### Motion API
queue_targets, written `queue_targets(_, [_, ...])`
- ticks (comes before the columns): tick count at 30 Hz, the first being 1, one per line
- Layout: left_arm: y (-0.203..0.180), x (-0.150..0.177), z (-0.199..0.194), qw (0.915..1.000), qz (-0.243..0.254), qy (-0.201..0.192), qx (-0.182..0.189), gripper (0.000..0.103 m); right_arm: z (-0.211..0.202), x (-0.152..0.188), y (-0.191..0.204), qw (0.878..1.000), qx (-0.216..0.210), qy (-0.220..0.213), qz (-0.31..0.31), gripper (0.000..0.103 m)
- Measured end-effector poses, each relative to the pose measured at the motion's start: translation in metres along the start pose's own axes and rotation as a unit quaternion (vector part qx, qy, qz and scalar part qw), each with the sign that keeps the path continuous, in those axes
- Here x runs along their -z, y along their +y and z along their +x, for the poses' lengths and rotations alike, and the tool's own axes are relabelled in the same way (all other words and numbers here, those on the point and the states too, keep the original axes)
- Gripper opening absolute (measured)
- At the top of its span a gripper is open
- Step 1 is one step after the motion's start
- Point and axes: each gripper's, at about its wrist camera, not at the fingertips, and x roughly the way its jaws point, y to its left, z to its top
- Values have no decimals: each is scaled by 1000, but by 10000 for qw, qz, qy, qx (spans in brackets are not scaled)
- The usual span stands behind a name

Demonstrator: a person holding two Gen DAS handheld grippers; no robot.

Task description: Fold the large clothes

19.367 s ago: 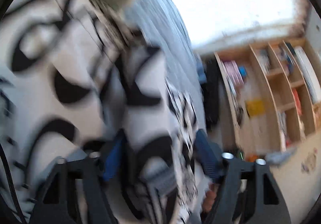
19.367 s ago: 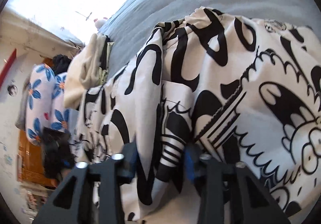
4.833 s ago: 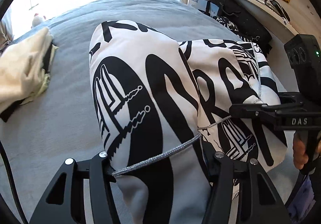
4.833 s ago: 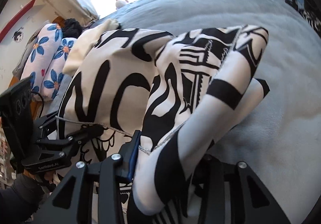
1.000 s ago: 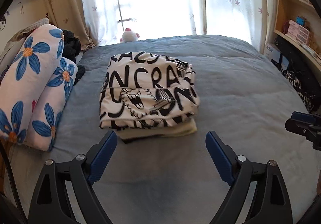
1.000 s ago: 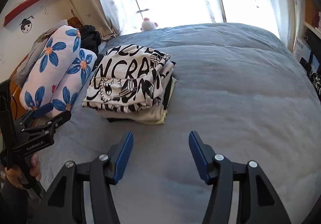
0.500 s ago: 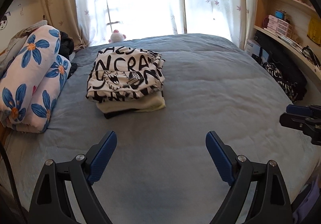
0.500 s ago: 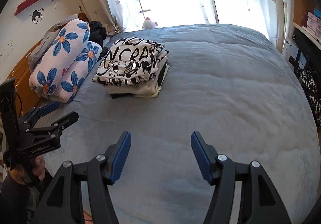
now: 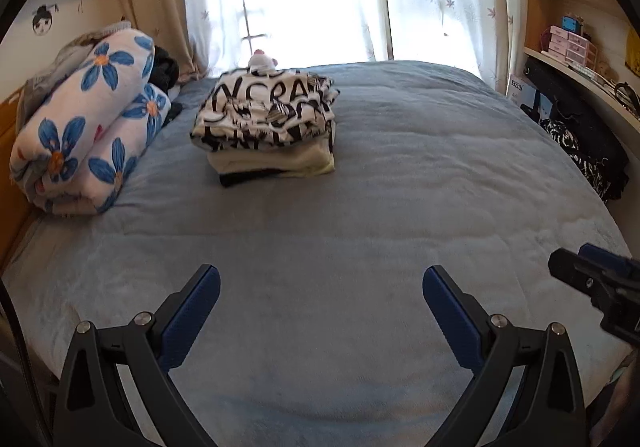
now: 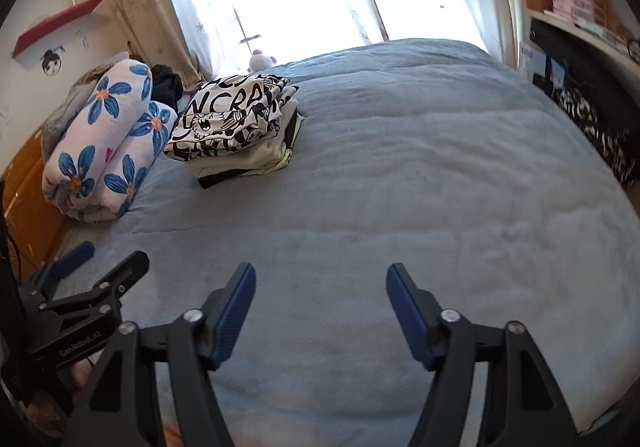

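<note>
Left gripper [image 9: 320,287] & right gripper [image 10: 320,283]: both just spread wider, nothing between jaws, over bare bed [image 9: 400,187]. Folded shirt [image 9: 266,113] tops pile near pillows [image 9: 88,127].

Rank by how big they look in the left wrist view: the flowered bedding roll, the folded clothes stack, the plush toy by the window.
1. Flowered bedding roll, though it lies nearer the camera.
2. Folded clothes stack.
3. Plush toy, far smaller.
</note>
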Motion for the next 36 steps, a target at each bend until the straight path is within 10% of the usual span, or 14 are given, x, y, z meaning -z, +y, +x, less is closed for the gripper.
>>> queue_targets(36, [-6, 48, -1, 9979, -411, 454, 229, 101, -8, 51, 18, 9993, 283, -119, -206, 85])
